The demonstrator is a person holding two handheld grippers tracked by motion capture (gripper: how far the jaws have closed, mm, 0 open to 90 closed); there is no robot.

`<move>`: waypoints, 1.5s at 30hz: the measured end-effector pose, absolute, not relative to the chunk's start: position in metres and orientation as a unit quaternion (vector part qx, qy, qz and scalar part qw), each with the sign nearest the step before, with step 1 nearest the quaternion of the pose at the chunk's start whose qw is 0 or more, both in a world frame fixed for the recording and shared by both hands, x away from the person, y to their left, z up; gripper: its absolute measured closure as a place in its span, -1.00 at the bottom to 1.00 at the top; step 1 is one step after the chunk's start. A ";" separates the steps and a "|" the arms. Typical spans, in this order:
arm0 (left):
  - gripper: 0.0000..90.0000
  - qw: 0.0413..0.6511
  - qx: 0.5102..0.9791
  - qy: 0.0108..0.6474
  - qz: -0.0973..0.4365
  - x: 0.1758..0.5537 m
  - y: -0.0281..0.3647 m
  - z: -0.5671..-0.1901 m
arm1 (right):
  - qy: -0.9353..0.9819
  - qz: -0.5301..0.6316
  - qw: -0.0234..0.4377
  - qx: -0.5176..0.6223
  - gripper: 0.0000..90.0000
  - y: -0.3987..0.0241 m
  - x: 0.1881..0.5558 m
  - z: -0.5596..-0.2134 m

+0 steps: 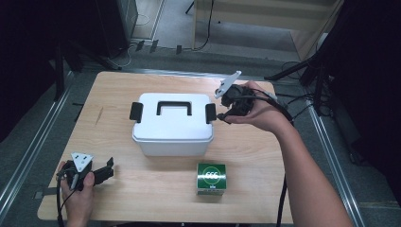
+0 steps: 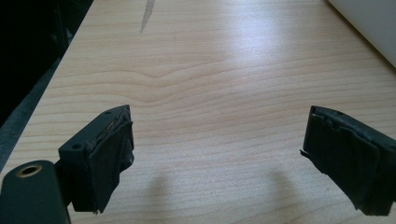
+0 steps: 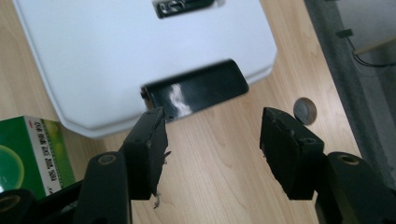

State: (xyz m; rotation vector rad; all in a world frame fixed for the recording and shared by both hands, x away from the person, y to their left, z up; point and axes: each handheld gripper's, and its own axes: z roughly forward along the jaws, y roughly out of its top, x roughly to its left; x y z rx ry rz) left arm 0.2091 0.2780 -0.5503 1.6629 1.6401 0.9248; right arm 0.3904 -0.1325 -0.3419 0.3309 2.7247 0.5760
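A white lidded box (image 1: 172,125) with a black top handle (image 1: 174,108) stands mid-table. A black latch (image 1: 210,113) sits on its right end and another (image 1: 136,111) on its left. My right gripper (image 1: 223,115) hovers just right of the right latch. In the right gripper view this gripper (image 3: 212,135) is open, with bare wood between the jaws and the latch (image 3: 196,91) just beyond the left pad. My left gripper (image 1: 108,168) rests near the front left corner, open (image 2: 217,135) and wide over bare table.
A small green carton (image 1: 211,178) stands in front of the white box, also seen in the right gripper view (image 3: 28,154). A round grey plug (image 3: 304,110) is set in the wooden tabletop (image 1: 118,90) near its right edge. Cables lie beyond the table's right side.
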 end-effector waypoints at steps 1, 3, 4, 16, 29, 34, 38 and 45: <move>-0.80 0.311 0.628 0.622 0.349 0.209 0.278 -0.550 | 0.960 0.200 0.161 0.110 -0.08 -0.129 0.392 -0.340; -0.80 0.309 0.625 0.627 0.346 0.210 0.279 -0.550 | 0.965 0.194 0.149 0.098 -0.06 -0.122 0.395 -0.337; -0.80 0.306 0.624 0.629 0.347 0.210 0.279 -0.550 | 0.967 0.190 0.145 0.089 -0.05 -0.119 0.397 -0.337; -0.80 0.292 0.621 0.635 0.355 0.211 0.277 -0.551 | 0.986 0.115 0.114 0.032 0.21 -0.079 0.416 -0.333; -0.80 0.288 0.631 0.634 0.343 0.214 0.277 -0.551 | 0.988 0.109 0.104 0.024 0.44 -0.043 0.433 -0.332; -0.80 0.292 0.631 0.635 0.337 0.215 0.278 -0.551 | 0.990 0.101 0.095 0.016 0.54 -0.025 0.437 -0.334; -0.79 0.293 0.633 0.634 0.335 0.215 0.278 -0.551 | 0.991 0.096 0.094 0.003 0.61 -0.015 0.440 -0.336; -0.79 0.293 0.634 0.633 0.334 0.215 0.278 -0.551 | 0.990 0.085 0.109 -0.023 0.70 -0.002 0.440 -0.342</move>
